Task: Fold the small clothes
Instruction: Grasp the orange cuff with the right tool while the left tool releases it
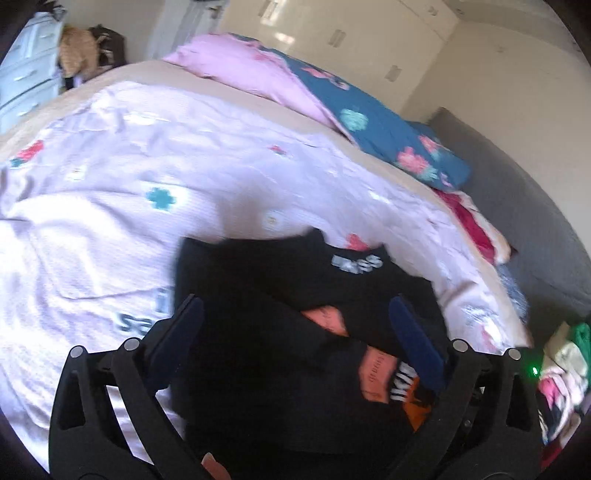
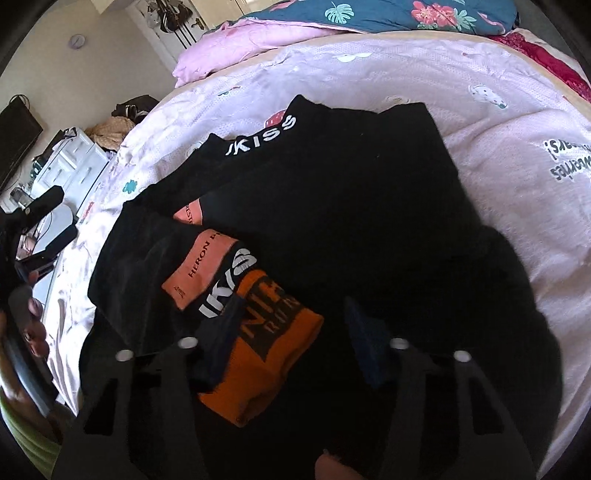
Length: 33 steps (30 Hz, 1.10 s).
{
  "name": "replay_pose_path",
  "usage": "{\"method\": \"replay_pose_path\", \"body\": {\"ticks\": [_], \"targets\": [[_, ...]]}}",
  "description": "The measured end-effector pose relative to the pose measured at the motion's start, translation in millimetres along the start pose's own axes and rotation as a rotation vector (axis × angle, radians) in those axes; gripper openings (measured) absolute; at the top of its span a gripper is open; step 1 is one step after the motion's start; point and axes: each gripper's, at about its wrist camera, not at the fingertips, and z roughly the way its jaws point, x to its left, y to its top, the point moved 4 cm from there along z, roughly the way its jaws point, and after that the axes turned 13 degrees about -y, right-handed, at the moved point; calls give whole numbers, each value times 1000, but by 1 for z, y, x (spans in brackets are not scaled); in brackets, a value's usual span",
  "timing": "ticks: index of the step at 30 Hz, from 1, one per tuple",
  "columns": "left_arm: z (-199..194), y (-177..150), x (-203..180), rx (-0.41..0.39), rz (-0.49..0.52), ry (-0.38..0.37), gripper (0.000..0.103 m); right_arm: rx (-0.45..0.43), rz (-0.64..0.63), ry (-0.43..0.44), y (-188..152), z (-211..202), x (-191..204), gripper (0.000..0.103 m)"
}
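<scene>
I see the folded black garment with white lettering point(image 2: 332, 192) lying on the pale pink patterned bedspread point(image 2: 498, 206), the orange printed patch point(image 2: 273, 343) at its near end. Behind it, the pink and teal floral quilt point(image 2: 369, 14) lies across the bed's far end.

A wide bed point(image 1: 184, 155) with a pale pink printed cover fills both views — a teal floral quilt point(image 1: 388, 125) lies across its far end. Cream wardrobe doors point(image 1: 332, 33) stand at upper right of the left view, white drawers point(image 1: 26, 74) at upper left — daylight falls brightly.
</scene>
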Motion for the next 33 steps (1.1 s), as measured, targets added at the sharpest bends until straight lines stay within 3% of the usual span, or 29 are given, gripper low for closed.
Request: {"method": "replay_pose_path", "body": {"ticks": [4, 8, 15, 19, 23, 26, 33], "targets": [[-10, 7, 13, -31, 29, 124, 94, -32, -40, 24, -5, -4, 10, 12], [-18, 12, 23, -53, 11, 158, 94, -147, -104, 65, 7, -32, 23, 11], [-21, 14, 41, -79, -58, 182, 94, -363, -257, 103, 70, -90, 60, 11], [-23, 15, 45, -96, -74, 190, 94, -461, -298, 78, 98, -109, 65, 10], [-14, 12, 42, -73, -54, 195, 94, -461, -273, -10, 104, -93, 45, 10], [-6, 8, 34, -50, -23, 196, 94, -410, -234, -63, 97, -67, 26, 10], [17, -5, 13, 17, 73, 202, 94, -334, -196, -129, 84, -36, 3, 10]]}}
